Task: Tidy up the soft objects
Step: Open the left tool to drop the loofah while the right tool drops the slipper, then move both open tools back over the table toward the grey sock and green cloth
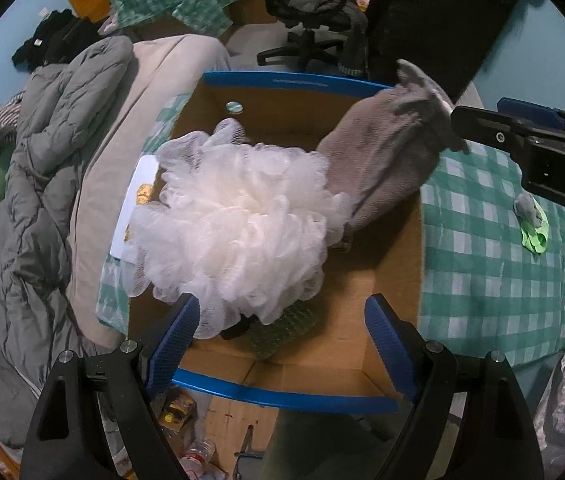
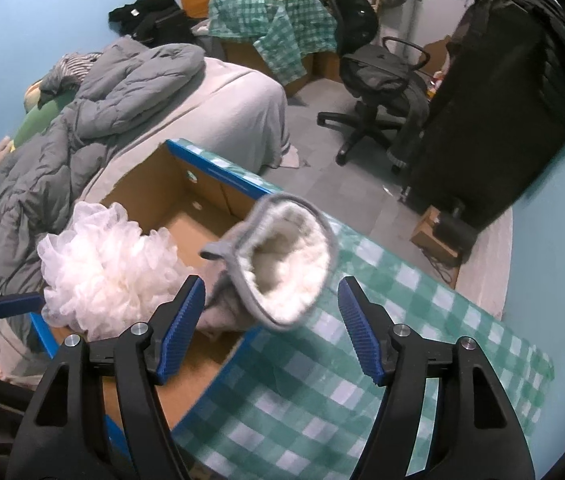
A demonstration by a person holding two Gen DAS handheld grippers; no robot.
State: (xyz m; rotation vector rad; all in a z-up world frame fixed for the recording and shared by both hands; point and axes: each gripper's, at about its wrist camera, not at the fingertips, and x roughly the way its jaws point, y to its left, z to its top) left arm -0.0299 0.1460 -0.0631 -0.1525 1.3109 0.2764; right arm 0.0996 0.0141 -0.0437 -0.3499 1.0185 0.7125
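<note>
Loofah (image 1: pixel 238 220) and grey sock (image 2: pixel 282 264) lie free; both grippers' fingers (image 1: pixel 180 336) spread wide, holding nothing.

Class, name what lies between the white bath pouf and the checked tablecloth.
The grey fleece-lined sock, draped over the cardboard box wall, in the left wrist view.
</note>
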